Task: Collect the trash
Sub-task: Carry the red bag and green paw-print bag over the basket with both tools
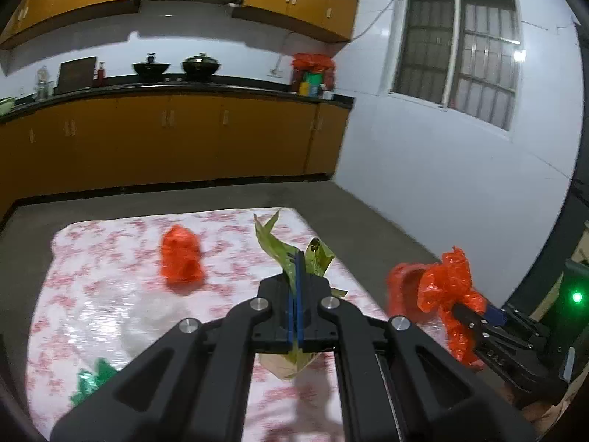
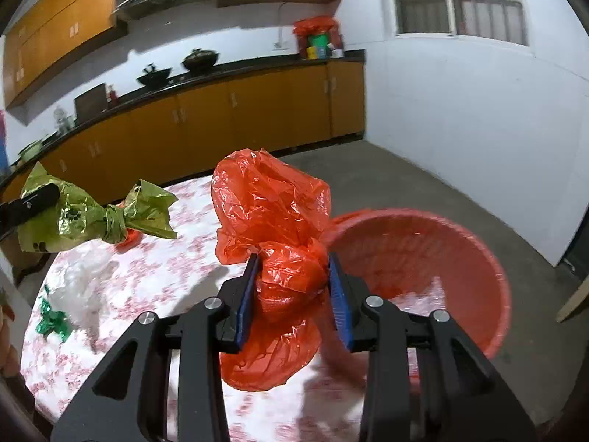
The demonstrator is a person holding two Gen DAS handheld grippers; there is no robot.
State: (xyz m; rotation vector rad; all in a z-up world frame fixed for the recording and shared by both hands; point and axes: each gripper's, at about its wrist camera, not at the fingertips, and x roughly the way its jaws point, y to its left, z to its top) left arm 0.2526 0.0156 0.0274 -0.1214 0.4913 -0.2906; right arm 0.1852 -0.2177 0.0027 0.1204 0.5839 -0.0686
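Holding two bits of trash, we have one in each hand. Our right gripper has its jaws partly open around a crinkly red plastic bag, and the blue pads press on it from both sides. The bag sticks up above the jaws and hangs down below them. It is up in the air, over the edge of the table.

Our left gripper has its jaws shut tight on a green plastic bag. The bag is thin where the jaws pinch it. From the right camera we see that this green bag is tied in a knot and held up over the table.

Just behind the red bag stands a big red basin on the floor, right beside the table.

On the table's flowery cloth lie more bits: another red plastic lump, a small shiny green wrapper and some clear plastic next to it.

Far back we see orange cupboards, two dark pots on the counter top, and a window in the white wall.
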